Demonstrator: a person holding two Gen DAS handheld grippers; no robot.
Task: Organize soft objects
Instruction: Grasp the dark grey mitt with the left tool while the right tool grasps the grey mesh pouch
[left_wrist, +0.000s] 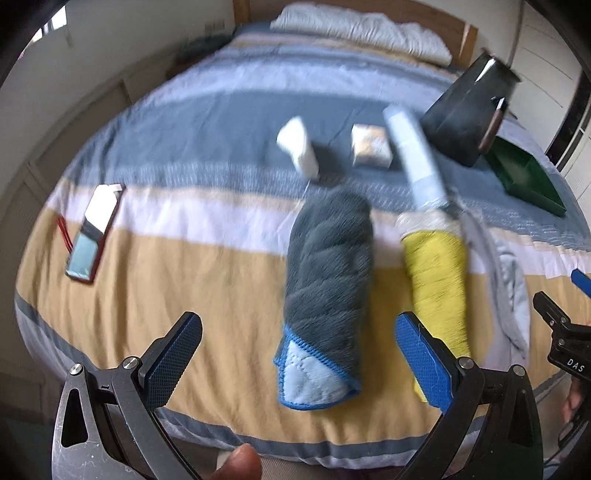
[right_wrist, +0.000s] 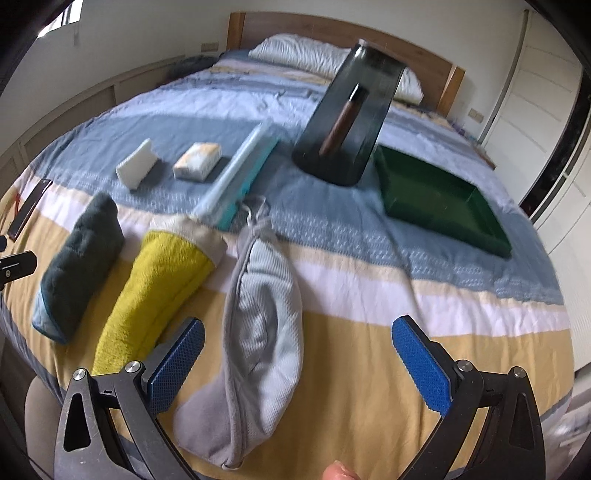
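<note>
Striped bedspread underlies both wide-spread, empty grippers: left gripper, right gripper.

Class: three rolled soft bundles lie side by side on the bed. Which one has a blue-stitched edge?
The dark grey towel roll, leftmost; the yellow roll and pale grey pouch lack blue trim.

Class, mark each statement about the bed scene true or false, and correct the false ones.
1. The left claw is open. True.
2. The yellow towel lies between the dark grey towel and the light grey pouch. True.
3. The green tray holds a rolled towel. False: no towel lies in it.
4. The right claw grips the pouch. False: it is open, holding nothing.
5. The white sponge sits on the bed beyond the towels. True.
</note>
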